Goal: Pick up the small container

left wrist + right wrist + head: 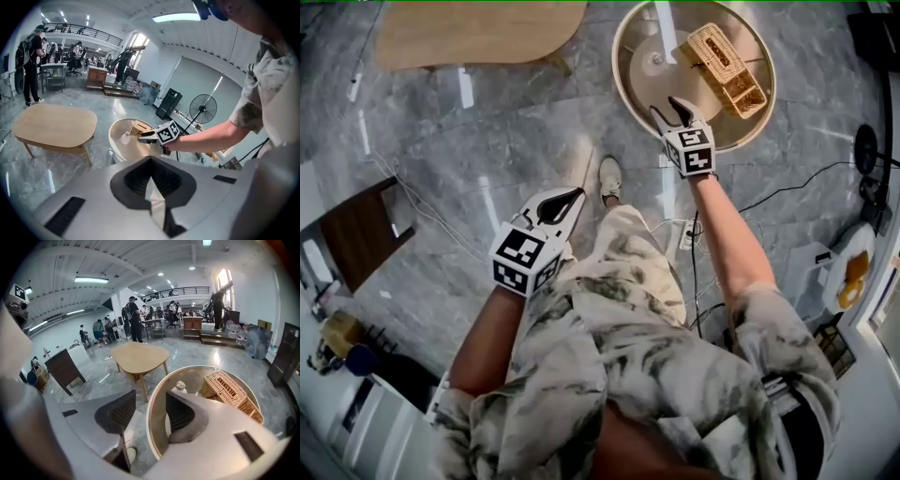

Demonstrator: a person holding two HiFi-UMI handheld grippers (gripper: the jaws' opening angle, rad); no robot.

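Note:
The small container (654, 59) is a little clear pot with a knob on top, standing on the round beige table (623, 80) left of a wicker basket (727, 67). My right gripper (667, 108) hovers over the table's near rim, short of the container, jaws open and nothing between them. In the right gripper view the container (181, 386) shows just beyond the right gripper (146, 416), partly hidden by the right jaw. My left gripper (570, 197) hangs low over the floor by the person's leg, shut and empty. The left gripper (151, 185) looks toward the table.
An oval wooden table (478, 33) stands at the far left, a dark cabinet (356, 230) at the left edge. Cables (797, 183) run over the marble floor on the right. A standing fan (202, 108) and several people (133, 317) are farther off.

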